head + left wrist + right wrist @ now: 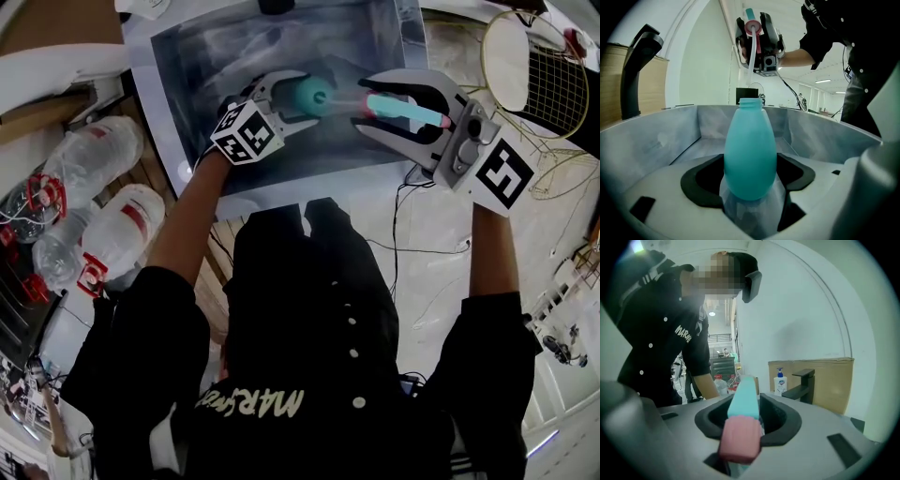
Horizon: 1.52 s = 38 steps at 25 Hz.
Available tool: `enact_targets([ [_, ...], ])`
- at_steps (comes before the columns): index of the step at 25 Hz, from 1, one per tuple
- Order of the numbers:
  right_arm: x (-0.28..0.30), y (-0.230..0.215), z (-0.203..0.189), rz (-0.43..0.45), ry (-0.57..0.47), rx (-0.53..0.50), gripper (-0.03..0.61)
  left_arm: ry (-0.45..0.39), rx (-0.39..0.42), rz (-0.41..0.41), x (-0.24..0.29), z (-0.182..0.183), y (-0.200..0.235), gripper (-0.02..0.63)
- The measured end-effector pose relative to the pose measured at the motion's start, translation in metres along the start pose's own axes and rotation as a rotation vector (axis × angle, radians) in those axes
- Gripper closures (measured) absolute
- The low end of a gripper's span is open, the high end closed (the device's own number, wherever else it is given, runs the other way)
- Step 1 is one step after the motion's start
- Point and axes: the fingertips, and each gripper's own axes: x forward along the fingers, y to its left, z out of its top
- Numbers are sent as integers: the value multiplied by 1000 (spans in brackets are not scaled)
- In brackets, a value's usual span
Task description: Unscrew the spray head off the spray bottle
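Note:
My left gripper (298,97) is shut on the belly of a teal spray bottle (311,96) and holds it over the grey sink (187,56). In the left gripper view the bottle (750,154) stands between the jaws with its neck (751,102) open and bare. My right gripper (398,109) is shut on the teal-and-pink spray head (405,110). The spray head (752,28) is off the bottle, and its clear dip tube (751,54) hangs free of the neck. In the right gripper view the spray head (743,423) lies lengthwise between the pads, pink end nearest.
Clear plastic bottles (94,206) with red labels lie left of the sink. A round wire basket (534,66) stands at the right. Cables (422,253) trail over the white counter. A black tap (801,380), a soap dispenser (780,380) and a cardboard sheet (829,380) stand behind.

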Motion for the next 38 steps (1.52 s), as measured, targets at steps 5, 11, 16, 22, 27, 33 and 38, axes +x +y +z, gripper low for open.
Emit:
enact_targets([
  [5, -8, -1, 5, -31, -19, 1, 411, -36, -24, 6, -4, 2, 2, 247],
  [11, -27, -2, 13, -126, -48, 4, 411, -6, -20, 25, -13, 6, -3, 247],
  [16, -55, 0, 25, -243, -71, 3, 410, -8, 5, 98, -42, 28, -9, 285],
  [22, -98, 11, 30, -402, -74, 22, 410, -51, -6, 242, -105, 63, -24, 449],
  [27, -128, 23, 36, -516, -137, 44, 408, -110, -4, 433, -170, 101, -29, 566],
  [33, -167, 50, 38, -708, -207, 102, 408, -142, -90, 626, -240, 132, -60, 588],
  [38, -185, 55, 37, -816, -198, 82, 410, -190, -170, 803, -295, 153, -68, 588],
])
